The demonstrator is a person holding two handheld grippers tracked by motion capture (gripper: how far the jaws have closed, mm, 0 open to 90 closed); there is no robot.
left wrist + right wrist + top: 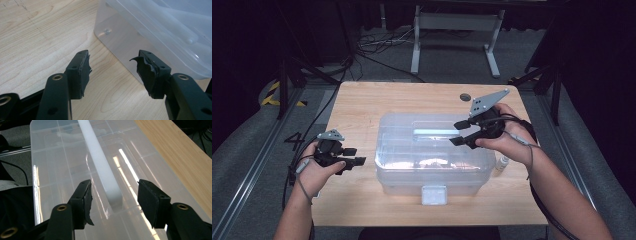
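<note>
A clear plastic storage box [432, 172] with a lid stands in the middle of the wooden table [362, 107]. A white handle bar [435, 132] runs along the lid's top. My right gripper [458, 133] hovers open over the lid's right part, its jaws either side of the handle's [103, 167] near end without touching it. My left gripper [356, 156] is open just left of the box, low over the table, with the box's corner [120, 40] ahead of its jaws. A white latch [434, 194] sits on the box's front wall.
A small white bottle [502, 163] stands on the table right of the box. A dark round disc [465, 97] lies near the far edge. Bare wood [37, 42] spreads left of the box. Cables and a white desk frame [457, 30] lie on the floor beyond.
</note>
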